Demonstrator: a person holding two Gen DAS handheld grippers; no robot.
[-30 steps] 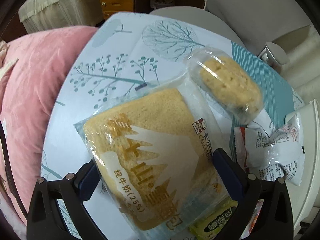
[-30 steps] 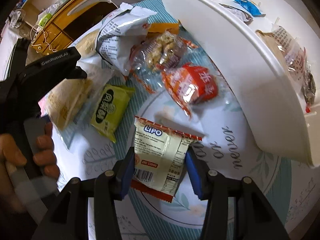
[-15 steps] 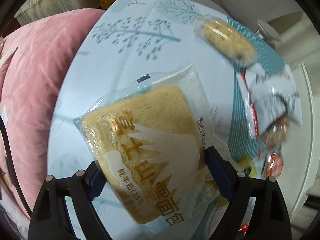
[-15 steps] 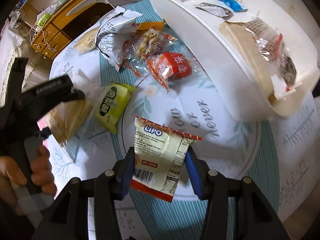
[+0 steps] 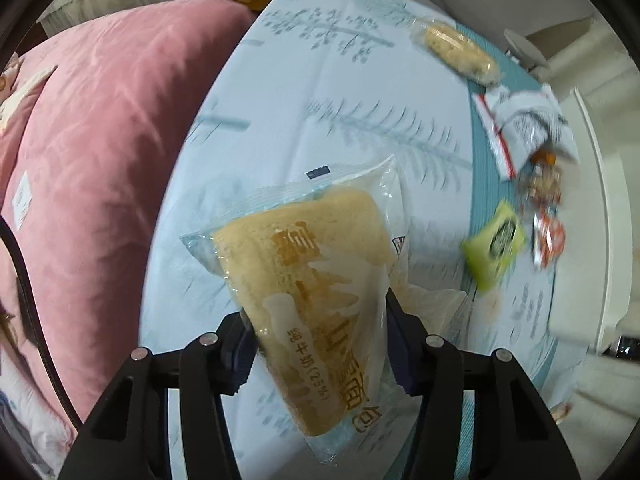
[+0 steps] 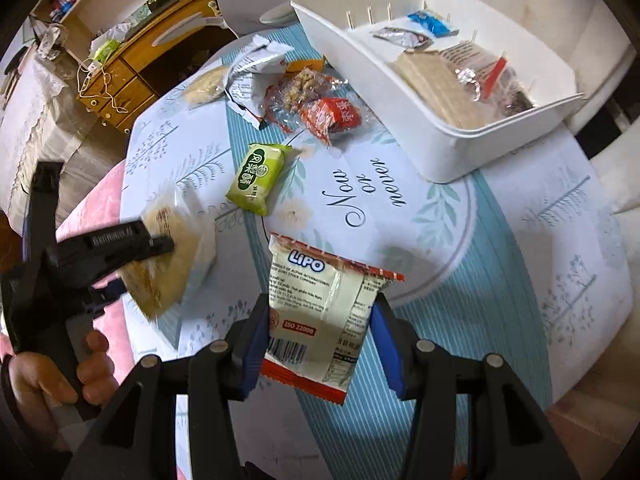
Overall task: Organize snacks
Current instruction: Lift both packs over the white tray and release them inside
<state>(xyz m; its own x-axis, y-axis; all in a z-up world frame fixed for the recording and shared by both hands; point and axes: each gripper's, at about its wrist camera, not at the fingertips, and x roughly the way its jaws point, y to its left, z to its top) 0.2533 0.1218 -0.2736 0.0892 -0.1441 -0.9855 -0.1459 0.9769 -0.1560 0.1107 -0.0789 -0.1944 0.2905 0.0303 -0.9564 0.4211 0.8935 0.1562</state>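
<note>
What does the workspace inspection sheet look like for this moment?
Surface: round table under a printed cloth.
Job's things: white bin partly filled; green packet, red packet and other wrapped snacks loose on the cloth.
Clutter: crumpled white wrapper.
Grippers: left claw shut on bread pack; right claw shut on Lipo packet; both lifted.
Cables: white cord on the wooden dresser.
Surroundings: pink cushion beside the table.

Table [image 6: 520, 240] with loose snack packets [image 6: 256, 178], white bin [image 6: 400, 92]
</note>
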